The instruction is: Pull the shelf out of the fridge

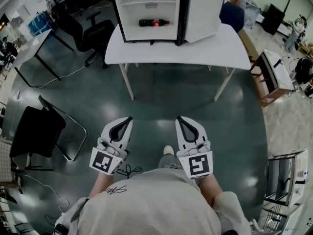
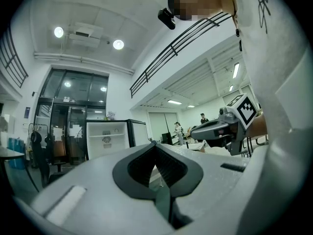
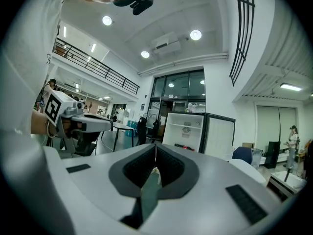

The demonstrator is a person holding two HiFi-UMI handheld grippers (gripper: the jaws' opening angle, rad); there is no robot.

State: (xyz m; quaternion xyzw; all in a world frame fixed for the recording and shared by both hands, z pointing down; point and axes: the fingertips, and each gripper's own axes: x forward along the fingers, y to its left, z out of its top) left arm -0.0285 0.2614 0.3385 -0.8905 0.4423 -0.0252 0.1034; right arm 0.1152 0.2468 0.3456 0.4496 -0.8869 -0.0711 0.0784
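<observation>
A small white fridge [image 1: 149, 13] stands on a white table [image 1: 220, 50] far ahead, its door [image 1: 203, 13] swung open to the right. Inside, a white shelf [image 1: 149, 3] sits above a cola bottle [image 1: 154, 22] that lies on the fridge floor. My left gripper [image 1: 129, 118] and right gripper [image 1: 179, 118] are held side by side over the dark floor, well short of the table, both shut and empty. The left gripper view shows the shut left gripper [image 2: 155, 144] with the fridge [image 2: 107, 138] small in the distance. The right gripper [image 3: 155, 146] points at the fridge [image 3: 186, 131].
A black office chair [image 1: 90, 31] stands left of the table, and a black folding chair [image 1: 44, 131] is at my left. A glass-topped table [image 1: 29, 53] is farther left. Carts and shelving [image 1: 274, 75] line the right side. A cable [image 1: 129, 170] lies by my feet.
</observation>
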